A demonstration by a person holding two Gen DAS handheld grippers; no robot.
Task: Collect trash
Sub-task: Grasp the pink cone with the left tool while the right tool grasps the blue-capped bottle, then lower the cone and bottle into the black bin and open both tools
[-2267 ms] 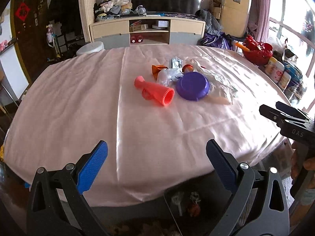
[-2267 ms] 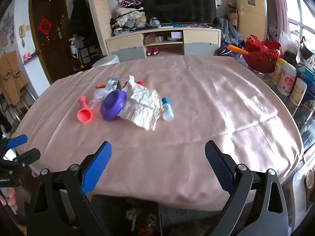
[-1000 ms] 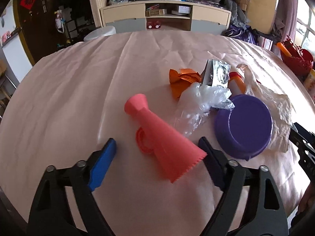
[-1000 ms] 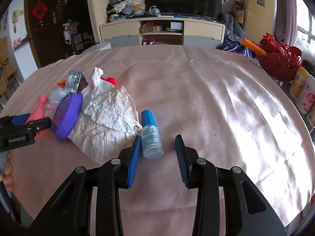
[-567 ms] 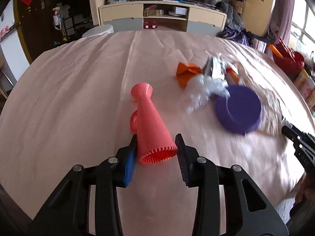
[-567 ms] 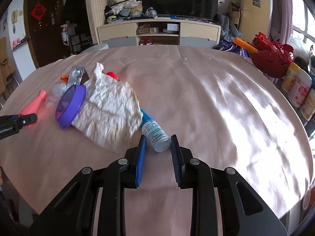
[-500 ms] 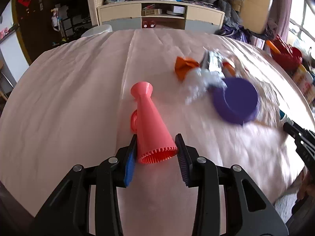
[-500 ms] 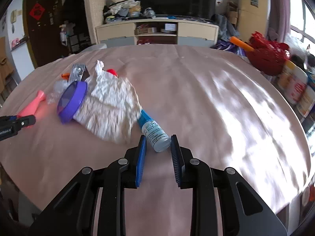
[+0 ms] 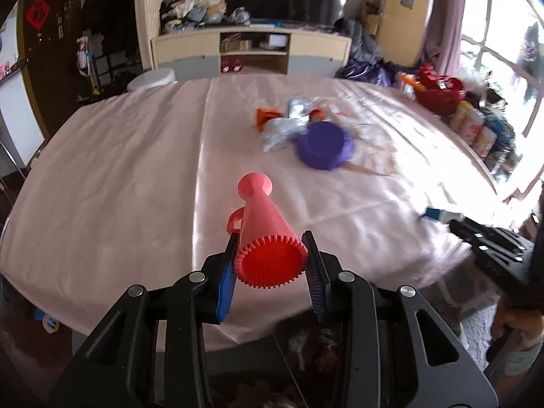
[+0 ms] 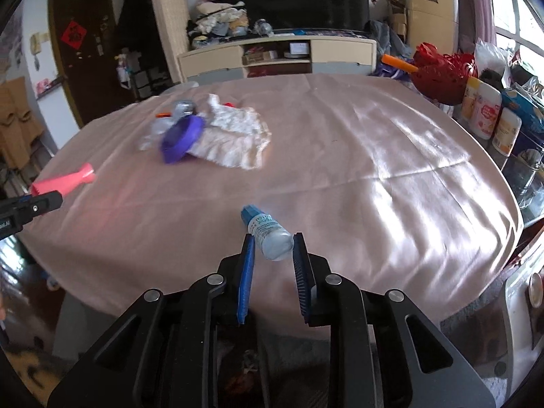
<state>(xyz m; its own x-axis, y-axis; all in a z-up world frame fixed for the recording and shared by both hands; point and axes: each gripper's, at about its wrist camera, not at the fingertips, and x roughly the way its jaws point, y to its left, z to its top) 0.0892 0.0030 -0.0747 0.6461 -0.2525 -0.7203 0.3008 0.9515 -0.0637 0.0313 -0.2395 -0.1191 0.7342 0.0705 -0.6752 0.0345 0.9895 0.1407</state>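
Left wrist view, left to right: pink tablecloth (image 9: 119, 170) over a round table. Left gripper (image 9: 271, 258), blue pads clamped on the wide toothed end of a coral toy horn (image 9: 263, 231), narrow end pointing away, horn lifted off the cloth. Farther off, blurred: orange wrapper (image 9: 265, 115), clear plastic film (image 9: 282, 132), purple bowl (image 9: 324, 144) upside down. At the right edge, the other tool's dark tip.

Right wrist view, left to right: horn's narrow end at the left edge; purple bowl tilted against crumpled white paper (image 10: 234, 136). Right gripper (image 10: 272, 255), jaws closing, a small bottle (image 10: 268, 231) with a blue cap between the pads, its base nearest the camera. Red basket (image 10: 442, 74) and white canisters (image 10: 489, 112) beside the table.
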